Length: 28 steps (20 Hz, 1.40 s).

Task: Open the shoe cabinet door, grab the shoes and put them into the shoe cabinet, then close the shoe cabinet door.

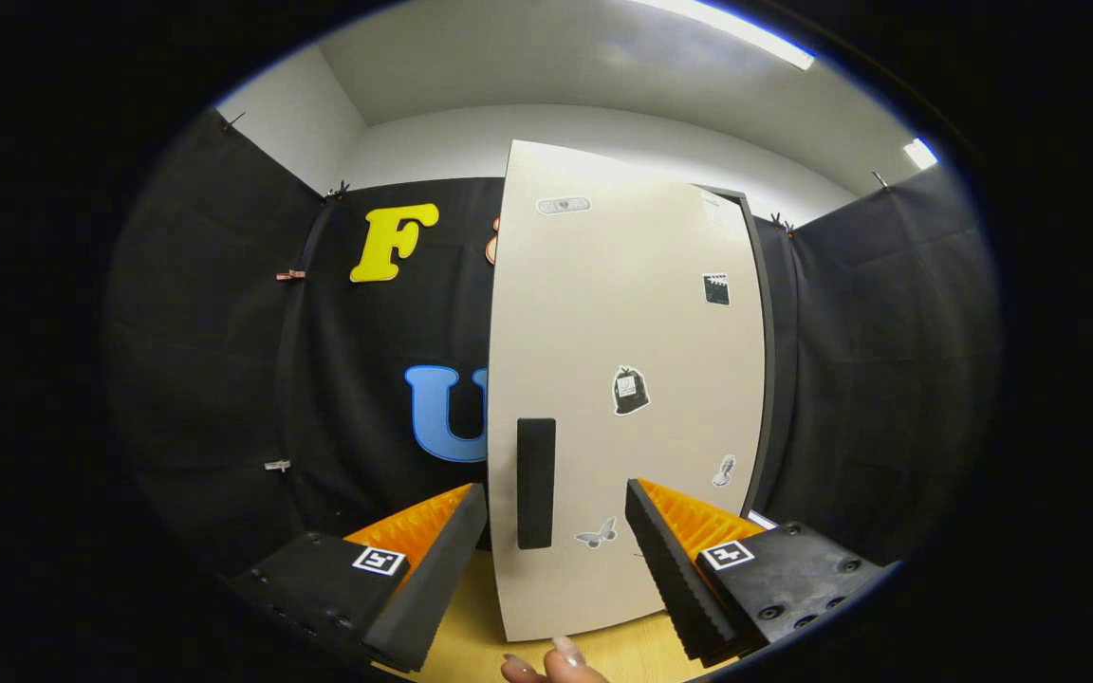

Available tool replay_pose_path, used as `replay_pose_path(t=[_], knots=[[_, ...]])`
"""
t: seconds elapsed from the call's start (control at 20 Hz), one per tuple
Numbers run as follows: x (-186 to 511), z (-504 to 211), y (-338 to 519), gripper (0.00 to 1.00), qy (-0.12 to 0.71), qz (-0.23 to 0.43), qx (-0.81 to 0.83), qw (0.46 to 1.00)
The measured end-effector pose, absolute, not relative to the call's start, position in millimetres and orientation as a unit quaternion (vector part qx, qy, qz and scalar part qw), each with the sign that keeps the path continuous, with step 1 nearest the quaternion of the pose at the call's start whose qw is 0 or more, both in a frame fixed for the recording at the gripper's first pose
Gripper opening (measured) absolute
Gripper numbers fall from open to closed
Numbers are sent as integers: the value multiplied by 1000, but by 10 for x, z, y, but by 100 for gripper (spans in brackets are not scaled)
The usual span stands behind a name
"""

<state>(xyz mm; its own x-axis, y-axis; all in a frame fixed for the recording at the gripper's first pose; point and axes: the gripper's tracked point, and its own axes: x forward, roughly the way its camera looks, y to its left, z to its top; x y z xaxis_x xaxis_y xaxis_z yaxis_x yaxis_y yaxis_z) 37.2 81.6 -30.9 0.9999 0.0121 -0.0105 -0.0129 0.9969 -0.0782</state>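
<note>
The shoe cabinet door [632, 379] is a tall pale panel with small stickers, standing upright just ahead of my fingers. A dark upright handle [536, 484] sits near its left edge, low down, between my two fingers and slightly beyond their tips. My gripper [556, 507] is open, with one finger on each side of the handle and no contact that I can see. The cabinet's dark frame [767, 379] shows along the door's right edge. The door looks shut or nearly shut; I cannot tell which.
A person's fingertips [551, 664] show below, between my fingers, over the light wooden floor [471, 645]. Black cloth booth walls [224, 379] stand to the left, right and behind the cabinet.
</note>
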Motion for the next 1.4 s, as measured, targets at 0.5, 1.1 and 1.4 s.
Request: replay_pose_path(t=[0.5, 1.1, 1.4], knots=[[385, -324, 897, 98, 6, 2, -52, 999], [432, -325, 837, 98, 7, -6, -49, 999], [438, -346, 797, 98, 11, -5, -48, 999]])
